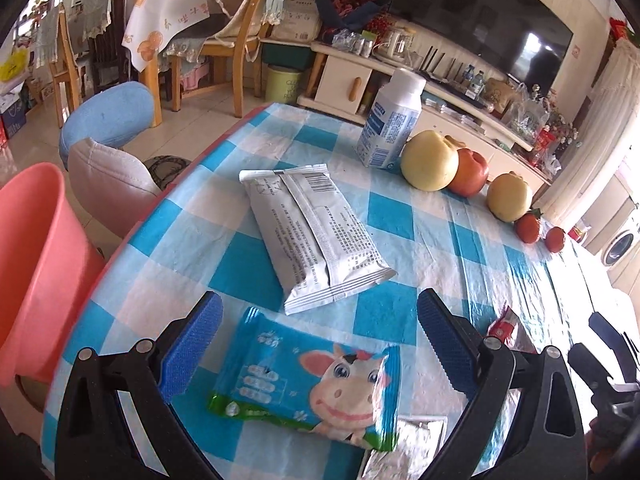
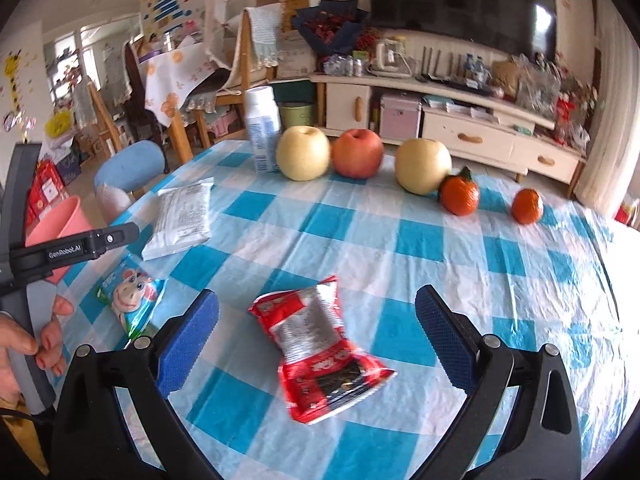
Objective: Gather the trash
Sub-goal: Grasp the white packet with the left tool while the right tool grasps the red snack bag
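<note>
Left gripper spread wide over cow-print wrapper; right gripper likewise gaping over red wrapper. Pink bin at 9 o'clock; hand only in right view.

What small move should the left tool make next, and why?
Probably lower the left tool and close it on the cow wrapper. Its fingers stand open on both sides of the wrapper, which lies flat on the table, and nothing is held.

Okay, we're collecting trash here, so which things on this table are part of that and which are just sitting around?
Part of the job:
cow wrapper
silver packet
red wrapper
pink bin

Just lying about:
two pears
apple
two tangerines
white bottle (possibly trash; cannot tell if empty)
</note>
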The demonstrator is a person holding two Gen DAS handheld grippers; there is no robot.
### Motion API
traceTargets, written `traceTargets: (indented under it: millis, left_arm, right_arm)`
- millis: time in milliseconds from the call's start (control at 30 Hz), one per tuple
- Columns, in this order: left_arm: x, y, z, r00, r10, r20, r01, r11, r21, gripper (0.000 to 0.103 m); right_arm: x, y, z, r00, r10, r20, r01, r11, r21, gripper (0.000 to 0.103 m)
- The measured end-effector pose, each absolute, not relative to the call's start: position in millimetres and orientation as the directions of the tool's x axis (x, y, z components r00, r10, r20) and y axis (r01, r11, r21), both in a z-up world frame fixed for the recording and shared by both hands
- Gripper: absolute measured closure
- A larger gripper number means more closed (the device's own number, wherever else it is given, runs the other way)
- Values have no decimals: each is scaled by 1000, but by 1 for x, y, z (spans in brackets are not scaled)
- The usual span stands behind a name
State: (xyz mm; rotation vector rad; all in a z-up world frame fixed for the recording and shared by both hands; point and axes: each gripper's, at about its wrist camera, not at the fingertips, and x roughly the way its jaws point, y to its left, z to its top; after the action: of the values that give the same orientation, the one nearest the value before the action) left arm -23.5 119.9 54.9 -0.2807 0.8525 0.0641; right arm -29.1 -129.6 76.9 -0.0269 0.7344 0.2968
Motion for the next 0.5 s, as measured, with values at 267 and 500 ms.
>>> traceTargets:
  millis: [267, 500]
  left_arm:
    - [40, 113, 47, 543, 38, -839, -287, 947, -144, 6]
    - [74, 112, 33, 461, 83, -883, -343, 935, -91, 6]
  right_arm:
    - [-17, -163, 75, 678, 261, -687, -226, 964, 143, 4]
    - [-10, -165, 67, 637, 301, -710, -252, 951, 177, 4]
